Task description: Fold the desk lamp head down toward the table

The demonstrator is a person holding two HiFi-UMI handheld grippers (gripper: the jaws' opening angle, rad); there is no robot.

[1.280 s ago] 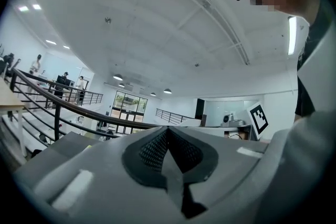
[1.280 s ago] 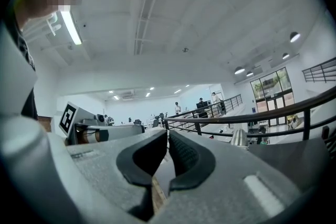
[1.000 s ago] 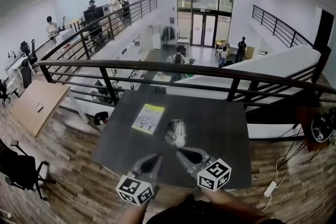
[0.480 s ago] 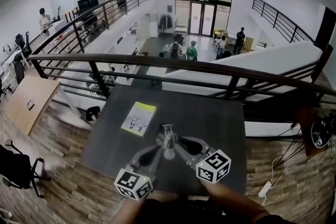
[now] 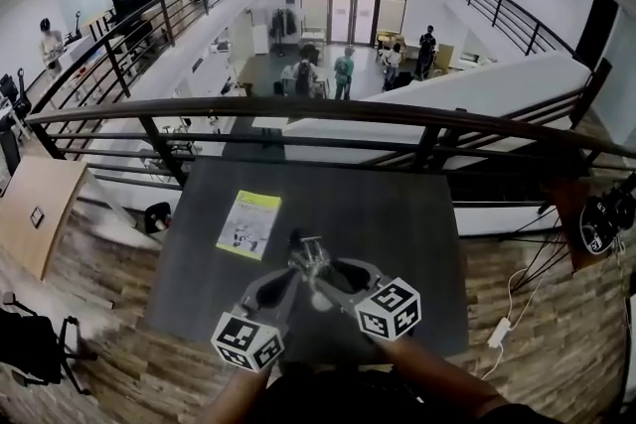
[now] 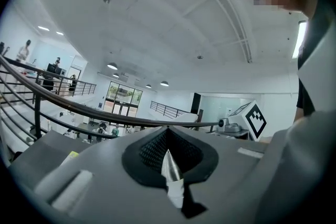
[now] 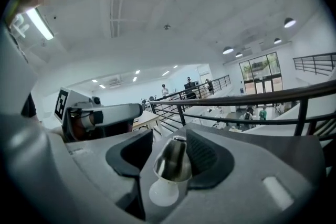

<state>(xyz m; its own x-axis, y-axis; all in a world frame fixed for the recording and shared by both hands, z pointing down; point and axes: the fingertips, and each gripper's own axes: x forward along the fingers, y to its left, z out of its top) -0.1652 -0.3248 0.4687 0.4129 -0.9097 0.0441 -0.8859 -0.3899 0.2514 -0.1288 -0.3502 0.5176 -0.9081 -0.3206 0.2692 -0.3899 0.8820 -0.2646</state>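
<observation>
The small metal desk lamp (image 5: pixel 311 263) stands on the dark table (image 5: pixel 407 213) near its front edge. Its silver cone head (image 7: pixel 172 161) with a white bulb (image 7: pixel 164 192) is tipped toward me. My left gripper (image 5: pixel 294 275) comes in from the lower left. In the left gripper view its jaws are shut on a thin silver part of the lamp (image 6: pixel 172 178). My right gripper (image 5: pixel 330 281) comes in from the lower right. Its jaws are opening, with the lamp head between the black pads (image 7: pixel 209 153) and a gap showing on the left side.
A yellow-and-white booklet (image 5: pixel 248 224) lies on the table to the left of the lamp. A dark railing (image 5: pixel 328 114) runs just behind the table, with an open hall below. A white power strip (image 5: pixel 500 333) lies on the wood floor at right.
Both grippers and the lamp head have drawn back toward me and lower. The bulb now points toward the table's near edge.
</observation>
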